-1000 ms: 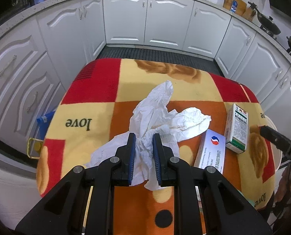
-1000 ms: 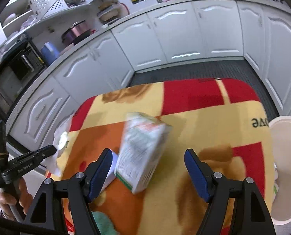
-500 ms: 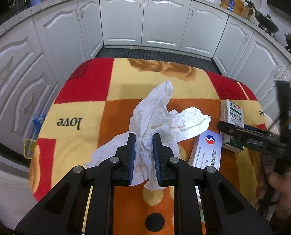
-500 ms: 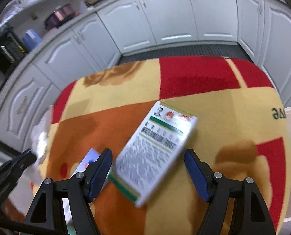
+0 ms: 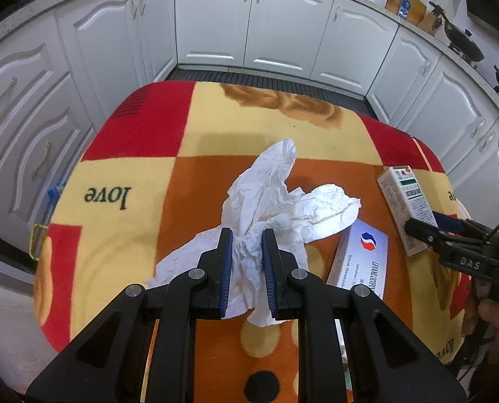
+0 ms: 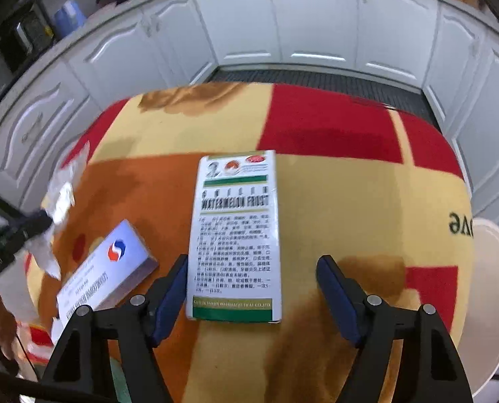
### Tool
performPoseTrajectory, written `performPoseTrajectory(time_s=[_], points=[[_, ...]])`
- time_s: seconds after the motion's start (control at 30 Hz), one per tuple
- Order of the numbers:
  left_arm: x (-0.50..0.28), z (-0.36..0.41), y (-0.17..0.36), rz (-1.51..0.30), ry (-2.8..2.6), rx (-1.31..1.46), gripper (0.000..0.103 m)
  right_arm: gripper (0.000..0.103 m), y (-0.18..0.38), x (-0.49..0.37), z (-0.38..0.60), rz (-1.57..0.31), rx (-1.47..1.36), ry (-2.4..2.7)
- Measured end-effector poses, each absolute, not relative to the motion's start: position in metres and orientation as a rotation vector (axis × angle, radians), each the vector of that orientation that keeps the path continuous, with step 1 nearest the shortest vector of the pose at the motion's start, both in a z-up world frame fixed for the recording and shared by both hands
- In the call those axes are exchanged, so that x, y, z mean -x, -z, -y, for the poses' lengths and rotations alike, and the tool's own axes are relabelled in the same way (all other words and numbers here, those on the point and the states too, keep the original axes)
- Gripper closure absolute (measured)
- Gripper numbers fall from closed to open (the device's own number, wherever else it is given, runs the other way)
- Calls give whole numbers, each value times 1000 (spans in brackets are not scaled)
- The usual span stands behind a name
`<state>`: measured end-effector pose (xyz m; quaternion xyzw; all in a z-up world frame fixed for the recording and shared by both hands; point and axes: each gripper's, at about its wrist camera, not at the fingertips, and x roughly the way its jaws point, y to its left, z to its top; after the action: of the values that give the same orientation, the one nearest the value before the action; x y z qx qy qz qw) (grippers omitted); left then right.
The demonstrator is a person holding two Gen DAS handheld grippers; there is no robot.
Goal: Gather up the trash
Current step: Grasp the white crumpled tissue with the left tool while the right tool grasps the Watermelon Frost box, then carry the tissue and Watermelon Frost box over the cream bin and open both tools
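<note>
- Left gripper (image 5: 246, 235): jaws pinched on crumpled white tissue paper (image 5: 283, 198), mid-desk.
- Right gripper (image 6: 251, 270): jaws wide, straddling a flat rectangular printed carton (image 6: 236, 228), gripping nothing.
- Fleece checked cloth (image 5: 142, 141) covers the desk.

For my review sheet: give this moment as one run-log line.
left tongs: shut on crumpled white tissue | right tongs: open, straddling white-and-green cardboard box, not gripped | blue-and-white box: untouched
</note>
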<state>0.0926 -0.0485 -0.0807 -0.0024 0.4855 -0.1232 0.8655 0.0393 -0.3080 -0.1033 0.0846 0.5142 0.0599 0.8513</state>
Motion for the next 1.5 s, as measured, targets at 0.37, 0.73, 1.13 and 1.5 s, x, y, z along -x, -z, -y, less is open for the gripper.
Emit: performPoseTrajectory(time_s=[0.37,0.73,1.13,1.5], points=[[-79,60,52,-948,265,-29,88,52,97,-34,299,-999,-220,-156],[-60,118,29,-902,362,-60,88,52,62,31,347,-887,-274,-138],[-35,202,19,-879,481,-141,88,52,50,80,407,-830,-335,-36],[-15,281,23,-895,600,-204,88,52,60,115,474,-819,-399,91]])
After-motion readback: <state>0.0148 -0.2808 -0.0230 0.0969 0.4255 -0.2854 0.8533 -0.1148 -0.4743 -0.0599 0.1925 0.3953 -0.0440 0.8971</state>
